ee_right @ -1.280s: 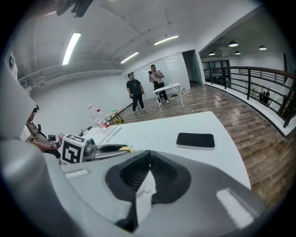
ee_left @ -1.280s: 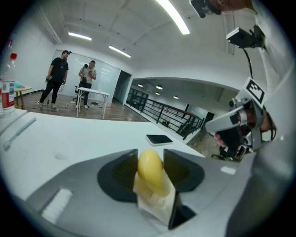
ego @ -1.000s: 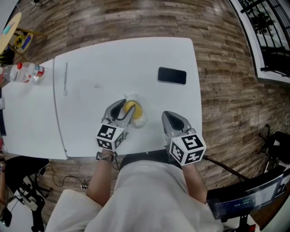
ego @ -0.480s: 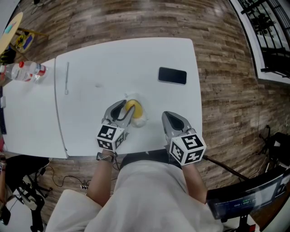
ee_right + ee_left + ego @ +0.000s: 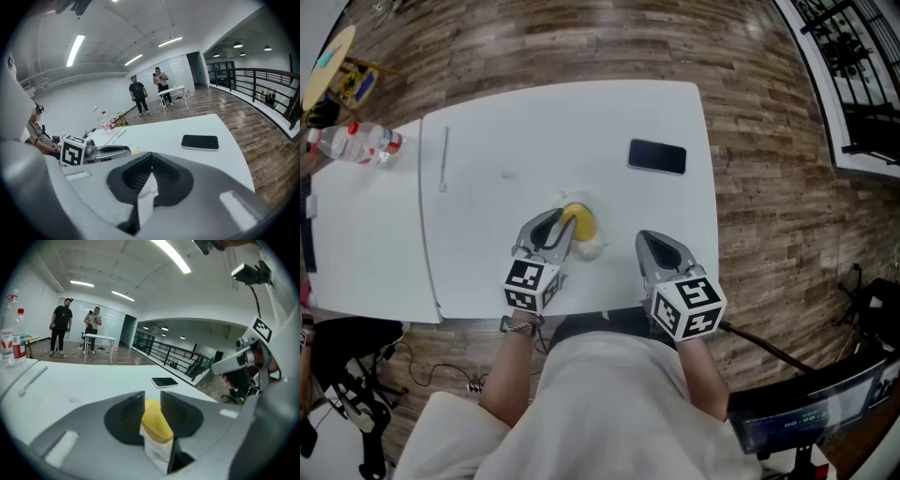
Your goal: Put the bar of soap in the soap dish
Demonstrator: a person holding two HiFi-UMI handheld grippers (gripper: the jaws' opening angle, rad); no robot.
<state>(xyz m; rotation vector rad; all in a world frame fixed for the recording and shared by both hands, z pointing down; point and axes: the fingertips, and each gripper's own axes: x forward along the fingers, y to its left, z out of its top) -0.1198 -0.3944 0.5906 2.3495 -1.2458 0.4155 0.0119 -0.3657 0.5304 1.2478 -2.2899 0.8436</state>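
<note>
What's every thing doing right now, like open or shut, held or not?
left gripper, jaws just been closing, now shut on the bar of soap
bar of soap, pinched between its jaws
right gripper, shut, empty
soap dish, on the table by the soap, unheld
phone, flat on the table, screen dark
water bottle, upright, cap on

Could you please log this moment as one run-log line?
left gripper: jaws just closed on bar of soap | right gripper: jaws together, empty | phone: on table
</note>
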